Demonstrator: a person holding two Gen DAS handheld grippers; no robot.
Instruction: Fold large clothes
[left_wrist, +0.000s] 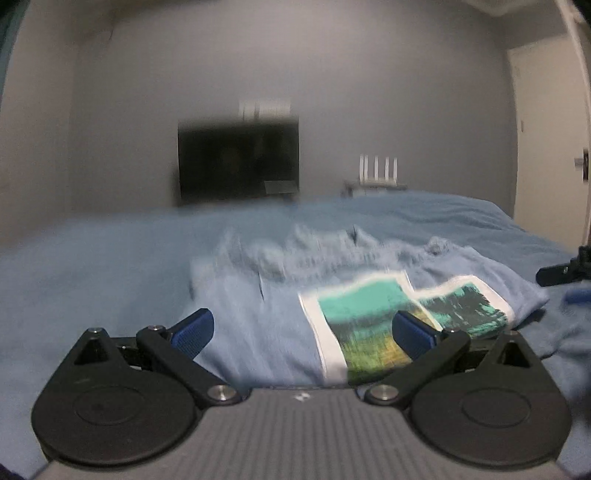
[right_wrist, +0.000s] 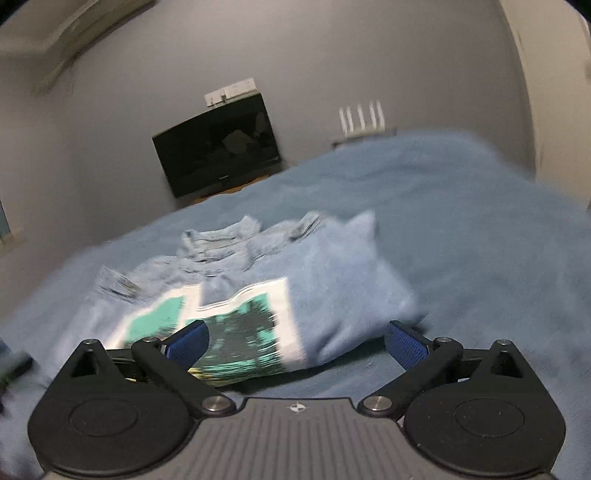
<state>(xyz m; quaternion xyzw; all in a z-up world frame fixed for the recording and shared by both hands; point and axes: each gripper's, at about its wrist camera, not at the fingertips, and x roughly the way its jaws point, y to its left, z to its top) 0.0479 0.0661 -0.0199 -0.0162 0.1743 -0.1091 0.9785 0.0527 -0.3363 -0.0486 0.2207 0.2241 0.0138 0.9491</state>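
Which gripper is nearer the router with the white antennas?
Right, though only judging by eye. The right gripper sits toward the router's side of the bed; the left gripper is farther across the T-shirt.

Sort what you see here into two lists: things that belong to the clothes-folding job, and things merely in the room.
Part of the job:
light blue printed T-shirt
left gripper, open
right gripper, open
blue bedcover it lies on

Just in the room:
dark screen
white router
door

Grey walls (left_wrist: 332, 74), dark television (left_wrist: 238, 162), blue-covered bed (left_wrist: 92, 258), white router (left_wrist: 378, 171), pale door (left_wrist: 546, 129)
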